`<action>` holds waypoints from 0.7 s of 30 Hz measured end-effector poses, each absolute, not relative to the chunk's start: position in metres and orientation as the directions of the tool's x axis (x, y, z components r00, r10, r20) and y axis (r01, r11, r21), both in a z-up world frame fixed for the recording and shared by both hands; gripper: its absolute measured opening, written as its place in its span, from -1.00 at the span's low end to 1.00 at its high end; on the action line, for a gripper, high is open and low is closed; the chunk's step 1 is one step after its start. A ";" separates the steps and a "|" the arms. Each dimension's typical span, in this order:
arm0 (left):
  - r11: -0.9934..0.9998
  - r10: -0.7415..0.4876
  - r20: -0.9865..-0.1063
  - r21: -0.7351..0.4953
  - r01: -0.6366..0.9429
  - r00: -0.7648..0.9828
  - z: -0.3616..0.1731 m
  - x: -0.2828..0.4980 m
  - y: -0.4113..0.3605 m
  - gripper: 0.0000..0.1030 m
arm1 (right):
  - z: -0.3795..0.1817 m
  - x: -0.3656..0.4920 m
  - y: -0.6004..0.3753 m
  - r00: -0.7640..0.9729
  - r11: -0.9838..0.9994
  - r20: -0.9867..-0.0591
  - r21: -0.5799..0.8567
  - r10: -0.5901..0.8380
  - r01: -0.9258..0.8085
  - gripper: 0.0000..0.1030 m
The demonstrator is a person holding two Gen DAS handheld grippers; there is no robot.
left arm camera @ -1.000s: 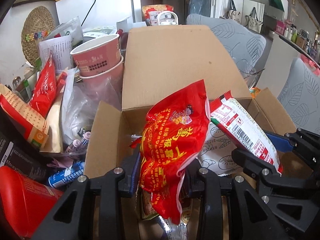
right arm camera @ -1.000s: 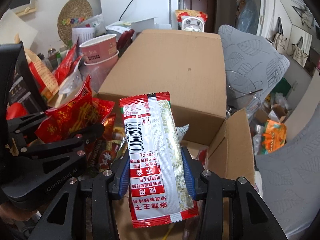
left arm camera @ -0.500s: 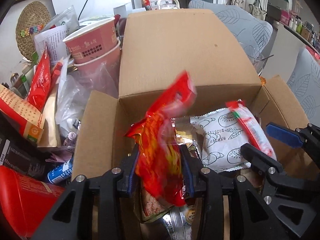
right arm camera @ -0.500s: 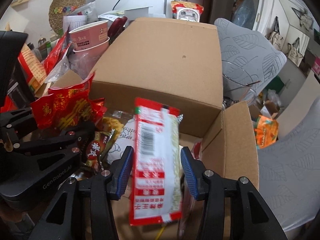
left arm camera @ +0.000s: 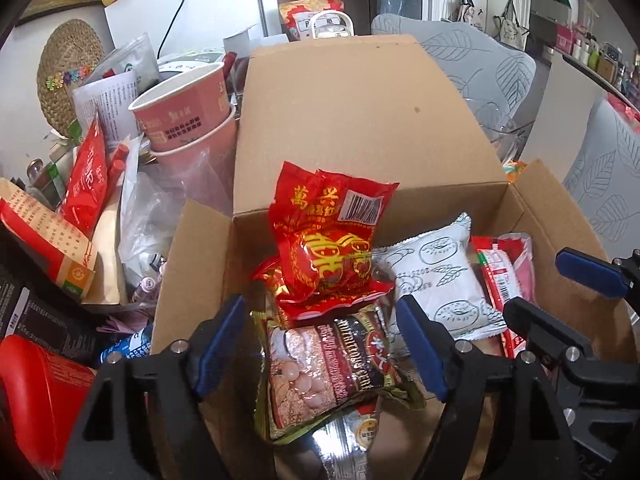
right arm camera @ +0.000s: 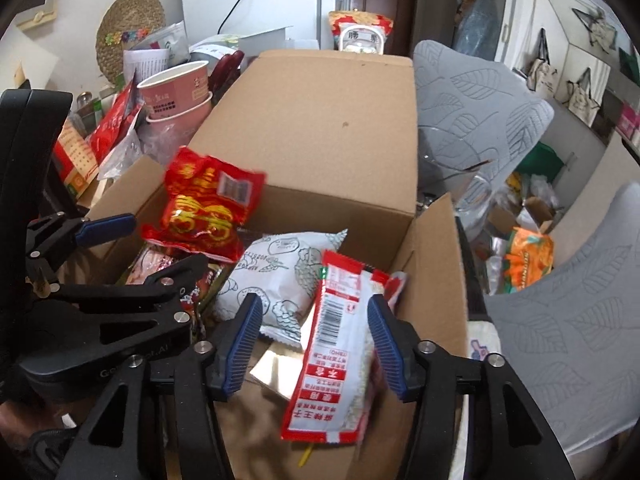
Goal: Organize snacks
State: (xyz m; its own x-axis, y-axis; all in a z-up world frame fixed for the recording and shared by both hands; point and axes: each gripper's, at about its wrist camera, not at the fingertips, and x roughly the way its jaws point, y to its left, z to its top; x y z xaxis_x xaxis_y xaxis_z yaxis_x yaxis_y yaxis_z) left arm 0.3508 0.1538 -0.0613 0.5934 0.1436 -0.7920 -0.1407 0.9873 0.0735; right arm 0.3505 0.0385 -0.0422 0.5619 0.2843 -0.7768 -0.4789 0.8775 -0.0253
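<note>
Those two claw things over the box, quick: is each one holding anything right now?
Left gripper: jaws open, just widened, red snack bag released into the cardboard box.
Right gripper: jaws open, just widened, red-and-white packet loose between them.

An open brown cardboard box (left arm camera: 360, 120) is seen with its rear flap raised at twelve o'clock. Inside, a crinkled red foil snack packet with gold characters (left arm camera: 332, 248) is propped at ten o'clock atop a clear-fronted cereal packet (left arm camera: 328, 364). A white pillow packet printed with line-drawn pastries (right arm camera: 280, 276) lies at the centre. A long red-and-white barcoded sachet (right arm camera: 340, 344) is tilted at four o'clock against the right wall.
</note>
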 end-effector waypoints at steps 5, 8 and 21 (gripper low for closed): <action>0.985 0.153 -0.771 0.071 -0.155 0.618 -0.049 0.341 0.155 0.50 | -0.040 0.353 0.038 0.546 0.878 -0.783 0.000 0.298 -0.479 0.11; 0.983 0.158 -0.750 0.061 -0.170 0.643 -0.036 0.329 0.158 0.50 | -0.036 0.350 0.035 0.550 0.880 -0.777 0.012 0.307 -0.474 0.11; 0.977 0.192 -0.651 0.059 -0.203 0.734 0.032 0.276 0.156 0.50 | 0.021 0.306 0.024 0.643 0.876 -0.672 0.017 0.367 -0.483 0.11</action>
